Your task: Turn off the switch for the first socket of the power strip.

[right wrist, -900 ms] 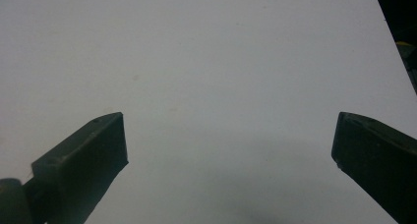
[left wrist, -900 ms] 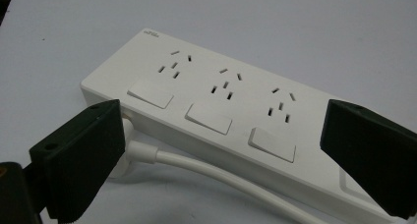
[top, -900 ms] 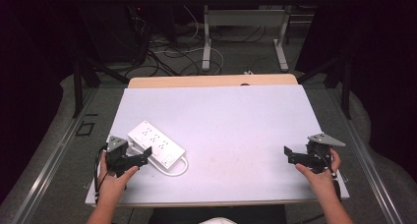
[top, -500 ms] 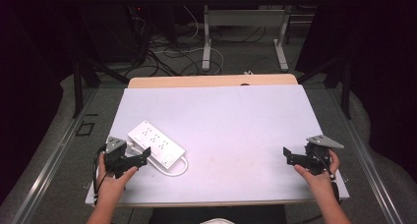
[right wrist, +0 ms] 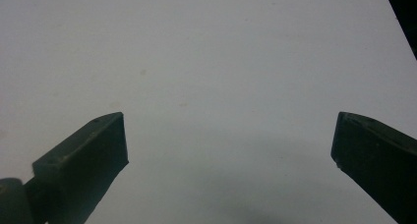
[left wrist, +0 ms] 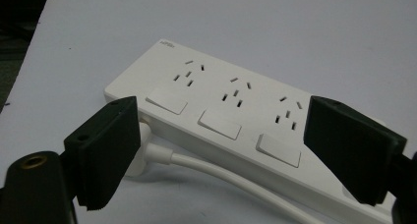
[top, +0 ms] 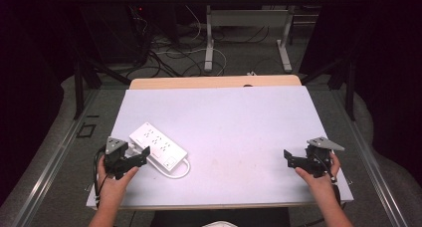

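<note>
Fingers (left wrist: 105,150) apart | power strip (left wrist: 236,116) just beyond, seemingly untouched

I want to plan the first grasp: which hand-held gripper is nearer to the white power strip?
Left. The left hand-held gripper is right at the white power strip, jaws open on either side of it. The right hand-held gripper is far across the table, open over bare surface.

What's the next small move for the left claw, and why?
Probably ease the left claw forward and down so its jaws straddle the white power strip. The jaws stand wide open just short of it, the strip and its cord between them. The right claw is open over bare table, far off.
</note>
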### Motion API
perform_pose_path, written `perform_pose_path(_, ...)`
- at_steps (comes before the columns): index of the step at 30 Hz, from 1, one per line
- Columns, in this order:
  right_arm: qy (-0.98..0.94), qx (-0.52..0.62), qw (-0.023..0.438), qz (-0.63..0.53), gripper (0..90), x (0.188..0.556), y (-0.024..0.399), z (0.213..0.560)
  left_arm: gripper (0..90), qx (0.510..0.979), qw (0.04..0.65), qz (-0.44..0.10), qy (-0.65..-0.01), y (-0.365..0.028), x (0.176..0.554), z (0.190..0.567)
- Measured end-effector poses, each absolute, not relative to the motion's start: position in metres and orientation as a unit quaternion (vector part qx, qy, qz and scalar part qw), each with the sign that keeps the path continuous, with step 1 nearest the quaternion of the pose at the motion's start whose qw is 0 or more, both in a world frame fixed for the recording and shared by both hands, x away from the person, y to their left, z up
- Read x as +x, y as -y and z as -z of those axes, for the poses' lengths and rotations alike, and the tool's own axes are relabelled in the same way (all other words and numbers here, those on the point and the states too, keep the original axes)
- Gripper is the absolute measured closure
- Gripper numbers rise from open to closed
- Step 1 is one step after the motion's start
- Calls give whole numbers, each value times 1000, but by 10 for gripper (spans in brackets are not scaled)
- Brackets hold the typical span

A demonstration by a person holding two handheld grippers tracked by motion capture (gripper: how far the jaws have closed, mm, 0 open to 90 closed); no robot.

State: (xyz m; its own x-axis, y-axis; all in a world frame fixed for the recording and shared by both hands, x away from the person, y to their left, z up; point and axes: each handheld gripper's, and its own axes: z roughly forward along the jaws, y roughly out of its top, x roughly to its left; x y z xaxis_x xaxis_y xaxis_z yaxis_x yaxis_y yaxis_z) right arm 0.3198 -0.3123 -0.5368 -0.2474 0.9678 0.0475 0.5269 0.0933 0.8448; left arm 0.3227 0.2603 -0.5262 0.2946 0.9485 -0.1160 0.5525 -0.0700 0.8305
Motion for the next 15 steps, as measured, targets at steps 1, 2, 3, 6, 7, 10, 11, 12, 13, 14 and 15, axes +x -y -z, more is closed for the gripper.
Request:
perform_pose_path(1,-683,547,279,-395,3,320,312,537,163,691,412,-240,-543,-260,323,526)
perform_pose_path(2,-684,549,276,-394,4,320,312,537,163,692,413,-239,-542,-260,323,526)
perform_pose_path(3,-680,551,279,-396,6,320,312,537,167,694,413,-237,-540,-260,323,526)
perform_pose_path(6,-683,552,275,-392,13,320,313,538,193,698,414,-235,-536,-258,323,525)
perform_pose_path(7,-685,549,273,-393,15,321,314,538,203,700,414,-234,-533,-258,323,525)
perform_pose_path(10,-685,550,272,-393,19,321,314,539,231,705,413,-237,-526,-257,322,525)
perform_pose_path(11,-685,550,272,-393,19,321,314,539,231,706,410,-238,-525,-256,322,524)
perform_pose_path(12,-688,547,272,-391,26,321,314,539,257,708,410,-240,-523,-255,321,524)
perform_pose_path(13,-688,548,272,-391,27,321,314,539,266,708,410,-240,-523,-255,321,524)
perform_pose_path(14,-686,549,274,-392,27,321,313,539,275,709,408,-242,-522,-255,321,524)
perform_pose_path(15,-686,549,272,-392,29,321,313,539,292,711,405,-243,-521,-255,320,523)
